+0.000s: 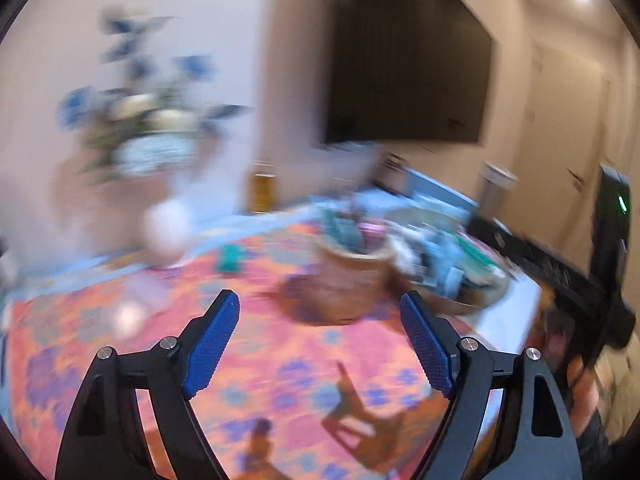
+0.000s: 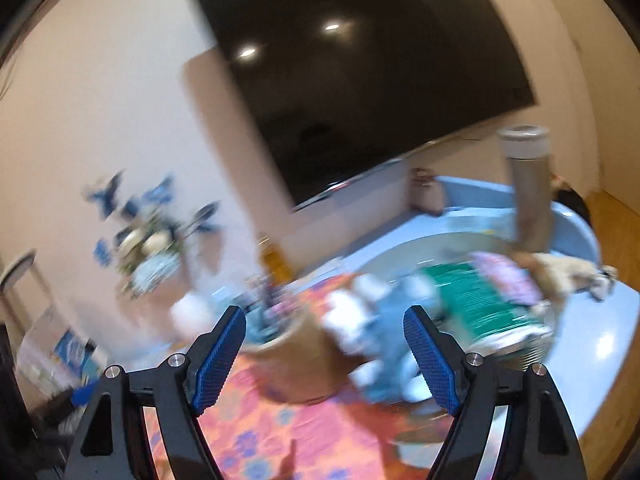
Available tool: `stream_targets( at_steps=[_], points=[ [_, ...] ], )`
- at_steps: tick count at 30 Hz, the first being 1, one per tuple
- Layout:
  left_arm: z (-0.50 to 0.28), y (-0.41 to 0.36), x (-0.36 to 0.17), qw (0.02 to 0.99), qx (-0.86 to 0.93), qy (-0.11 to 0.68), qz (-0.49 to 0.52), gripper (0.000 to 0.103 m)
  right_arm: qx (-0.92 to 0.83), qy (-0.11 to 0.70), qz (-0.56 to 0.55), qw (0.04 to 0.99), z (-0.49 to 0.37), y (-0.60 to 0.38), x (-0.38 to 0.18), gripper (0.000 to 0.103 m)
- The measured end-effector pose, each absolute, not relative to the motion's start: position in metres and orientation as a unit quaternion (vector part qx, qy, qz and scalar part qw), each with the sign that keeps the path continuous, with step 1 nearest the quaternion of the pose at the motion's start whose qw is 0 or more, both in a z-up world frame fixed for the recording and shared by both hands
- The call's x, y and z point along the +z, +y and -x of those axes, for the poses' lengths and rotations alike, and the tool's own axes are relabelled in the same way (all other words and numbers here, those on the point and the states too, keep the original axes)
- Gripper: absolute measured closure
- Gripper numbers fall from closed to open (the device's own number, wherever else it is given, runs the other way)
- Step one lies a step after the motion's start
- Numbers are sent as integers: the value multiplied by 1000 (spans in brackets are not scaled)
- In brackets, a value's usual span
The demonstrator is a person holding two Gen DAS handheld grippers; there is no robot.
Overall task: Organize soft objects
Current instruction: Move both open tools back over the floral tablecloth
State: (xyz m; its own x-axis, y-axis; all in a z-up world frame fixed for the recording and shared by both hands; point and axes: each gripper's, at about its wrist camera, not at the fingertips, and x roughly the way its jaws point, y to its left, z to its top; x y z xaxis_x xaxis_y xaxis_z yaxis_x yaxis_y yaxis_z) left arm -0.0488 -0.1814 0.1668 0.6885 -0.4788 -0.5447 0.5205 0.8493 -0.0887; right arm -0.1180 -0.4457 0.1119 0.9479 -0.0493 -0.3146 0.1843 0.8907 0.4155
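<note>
Orange-and-pink floral cloth (image 1: 280, 344) covers the surface, with a dark wall screen (image 1: 408, 72) behind; both views are motion-blurred. Left claw (image 1: 320, 340) stands wide open, empty, above the cloth. Right claw (image 2: 324, 356) is likewise spread wide, holding nothing. Soft objects (image 1: 448, 256) lie heaped beside and in a brown basket (image 1: 352, 284), just ahead of both claws. A flower arrangement (image 1: 140, 120) stands far left.
</note>
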Motion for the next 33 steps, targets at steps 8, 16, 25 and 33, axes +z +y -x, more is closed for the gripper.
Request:
stream_targets(
  at_steps=[8,16,25,33],
  points=[
    [21,-67,138,943,-100,316,13,22,26,218,-140,966,72,-317,90,23],
    [-9,-25,65,928,-74,360,60,22,40,308,-60,949,22,-250,34,23],
    [-25,-1,12,906,-30,408,112,21,25,403,-80,912,-9,-257,-17,5],
    [-22,16,8,897,-39,407,168,21,0,425,-4,905,-17,-233,-22,0]
  ],
)
